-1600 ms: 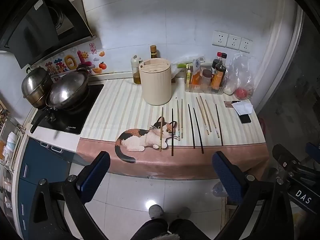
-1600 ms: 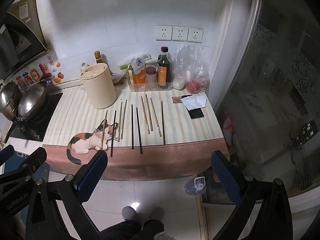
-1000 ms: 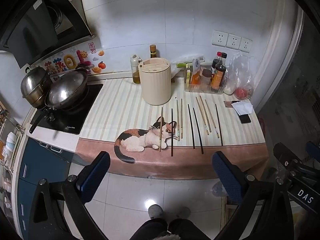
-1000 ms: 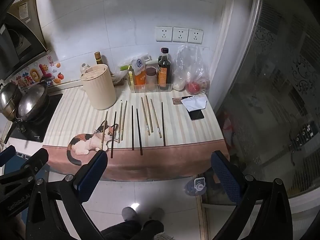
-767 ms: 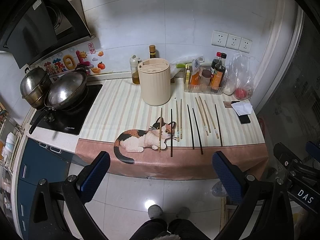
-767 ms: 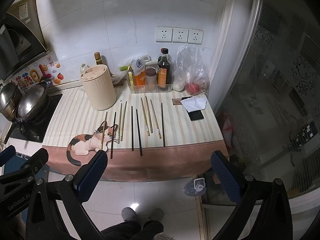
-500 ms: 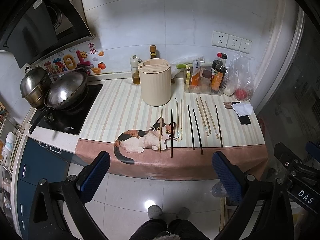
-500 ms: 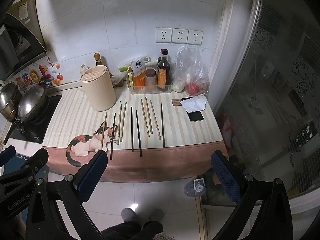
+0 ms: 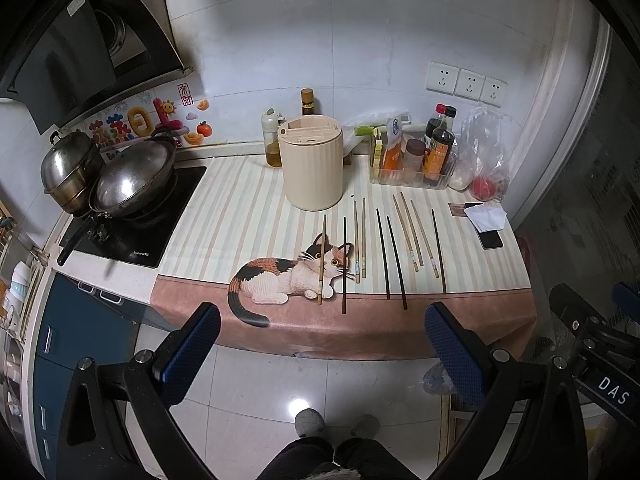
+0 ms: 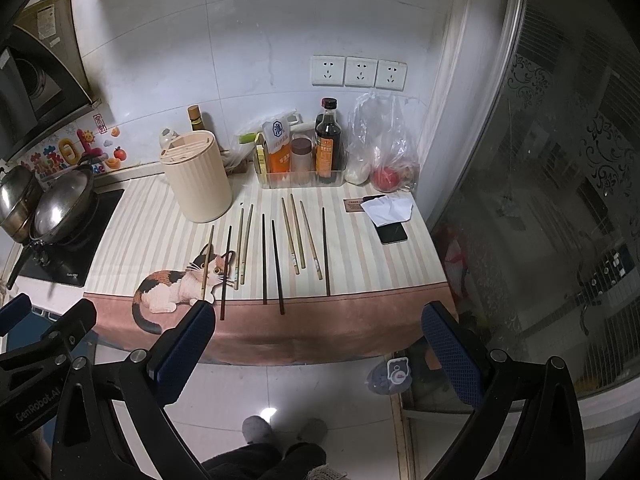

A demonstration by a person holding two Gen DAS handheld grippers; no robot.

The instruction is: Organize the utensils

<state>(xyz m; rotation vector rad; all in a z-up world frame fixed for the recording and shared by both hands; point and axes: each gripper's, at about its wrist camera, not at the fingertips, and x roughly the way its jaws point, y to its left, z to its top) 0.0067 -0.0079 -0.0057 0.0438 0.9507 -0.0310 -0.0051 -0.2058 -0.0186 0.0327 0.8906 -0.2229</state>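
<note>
Several chopsticks (image 9: 380, 248), some pale wood and some dark, lie side by side on the striped counter mat (image 9: 240, 216). They also show in the right wrist view (image 10: 272, 256). A cream round utensil holder (image 9: 312, 162) with slots in its lid stands upright behind them, and it shows in the right wrist view too (image 10: 198, 176). My left gripper (image 9: 322, 346) is open and empty, held back from the counter's front edge. My right gripper (image 10: 318, 344) is open and empty, likewise in front of the counter.
A wok (image 9: 134, 182) and a steel pot (image 9: 70, 172) sit on the hob at the left. A clear tray of sauce bottles (image 9: 412, 160), plastic bags (image 9: 484, 156), a paper and a phone (image 9: 490, 238) stand at the right. A glass door (image 10: 560, 200) is on the far right.
Both views have crept slightly closer to the counter. Nothing on the counter has moved and both grippers have stayed open.
</note>
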